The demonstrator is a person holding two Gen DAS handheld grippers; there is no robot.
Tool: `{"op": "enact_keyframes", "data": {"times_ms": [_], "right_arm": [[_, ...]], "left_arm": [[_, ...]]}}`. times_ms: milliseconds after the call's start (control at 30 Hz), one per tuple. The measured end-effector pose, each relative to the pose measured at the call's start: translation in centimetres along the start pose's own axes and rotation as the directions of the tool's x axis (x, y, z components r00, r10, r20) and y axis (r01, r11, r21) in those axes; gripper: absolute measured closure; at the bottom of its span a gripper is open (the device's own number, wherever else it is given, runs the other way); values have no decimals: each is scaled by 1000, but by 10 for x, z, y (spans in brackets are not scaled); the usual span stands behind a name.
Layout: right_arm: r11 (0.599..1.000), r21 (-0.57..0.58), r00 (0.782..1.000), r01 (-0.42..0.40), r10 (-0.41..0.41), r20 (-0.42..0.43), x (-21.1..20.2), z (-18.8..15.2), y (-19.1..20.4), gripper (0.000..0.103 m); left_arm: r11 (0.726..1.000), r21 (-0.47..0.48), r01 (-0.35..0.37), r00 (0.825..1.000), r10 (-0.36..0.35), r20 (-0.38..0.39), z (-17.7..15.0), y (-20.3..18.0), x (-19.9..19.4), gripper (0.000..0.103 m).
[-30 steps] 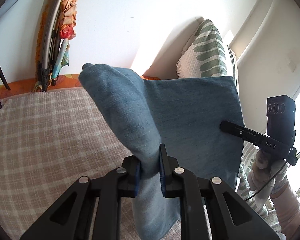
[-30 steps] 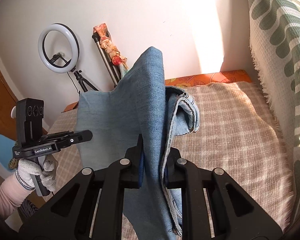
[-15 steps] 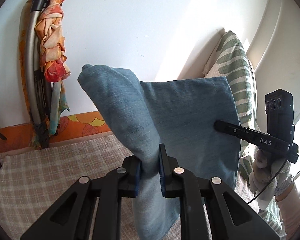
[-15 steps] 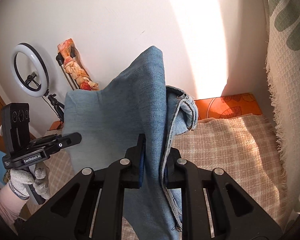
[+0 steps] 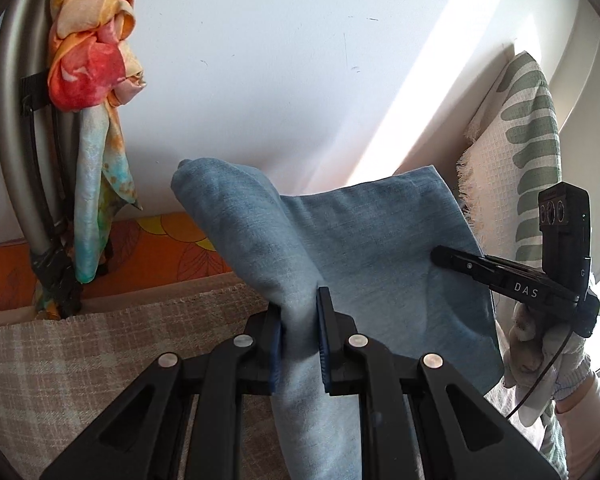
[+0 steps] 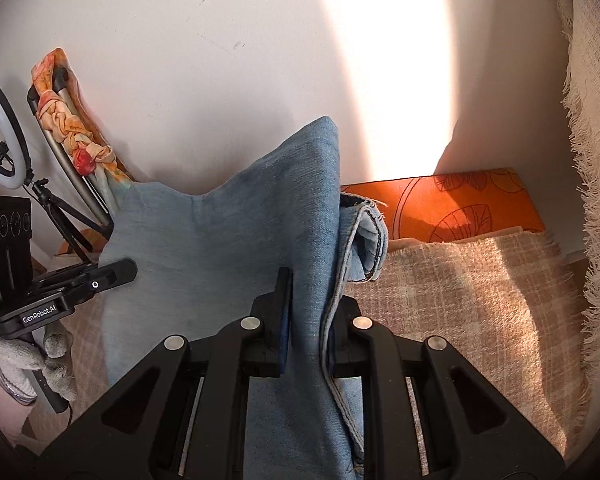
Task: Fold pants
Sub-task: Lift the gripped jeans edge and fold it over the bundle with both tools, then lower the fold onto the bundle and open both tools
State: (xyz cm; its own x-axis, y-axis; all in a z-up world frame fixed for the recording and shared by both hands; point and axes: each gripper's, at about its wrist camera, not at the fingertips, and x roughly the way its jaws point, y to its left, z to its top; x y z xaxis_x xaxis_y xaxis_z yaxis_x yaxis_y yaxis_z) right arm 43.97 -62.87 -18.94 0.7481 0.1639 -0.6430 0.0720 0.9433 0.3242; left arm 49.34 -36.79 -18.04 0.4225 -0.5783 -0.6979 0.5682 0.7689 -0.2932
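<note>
Blue denim pants hang stretched in the air between my two grippers, above a beige checked blanket. My left gripper is shut on a bunched corner of the cloth. In the right wrist view my right gripper is shut on the other corner of the pants, with a stitched hem folded over beside it. The right gripper's tip shows at the cloth's right edge in the left wrist view. In the right wrist view, the left gripper's tip is at the cloth's left edge.
A white wall rises close behind the blanket's far edge, with an orange patterned sheet under it. A folded metal frame with a colourful scarf leans at the left. A green-leaf cushion stands at the right; a ring light stands beyond.
Both grippers have carried the pants toward the wall and a little lower. The wall, scarf and orange sheet now look much closer. The grips have not changed.
</note>
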Motion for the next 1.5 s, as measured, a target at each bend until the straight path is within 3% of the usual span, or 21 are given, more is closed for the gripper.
{"op": "enact_keyframes", "data": {"times_ms": [333, 600, 800, 867, 1000, 1367, 1500], "right_arm": [[998, -2, 998, 59, -59, -29, 17, -2, -11, 88], [981, -19, 981, 193, -193, -26, 13, -2, -11, 55], [978, -31, 979, 205, -205, 8, -5, -6, -4, 52], [980, -32, 980, 198, -198, 17, -11, -8, -1, 51], [976, -51, 977, 211, -210, 34, -23, -15, 7, 35], [973, -53, 973, 224, -220, 74, -65, -38, 39, 31], [969, -68, 967, 239, -230, 112, -91, -49, 58, 25]], "left_arm": [[999, 0, -49, 998, 49, -38, 0, 11, 23, 91], [992, 51, -111, 992, 114, -59, 0, 2, 27, 86], [980, 70, -188, 980, 192, -57, -2, 1, 23, 76], [978, 53, -200, 977, 203, -66, -1, 4, 19, 75], [973, 75, -216, 975, 220, -42, -5, 3, 0, 75], [980, 88, -177, 982, 181, -45, -26, -17, -50, 75], [981, 105, -165, 985, 170, -31, -38, -35, -77, 75]]}}
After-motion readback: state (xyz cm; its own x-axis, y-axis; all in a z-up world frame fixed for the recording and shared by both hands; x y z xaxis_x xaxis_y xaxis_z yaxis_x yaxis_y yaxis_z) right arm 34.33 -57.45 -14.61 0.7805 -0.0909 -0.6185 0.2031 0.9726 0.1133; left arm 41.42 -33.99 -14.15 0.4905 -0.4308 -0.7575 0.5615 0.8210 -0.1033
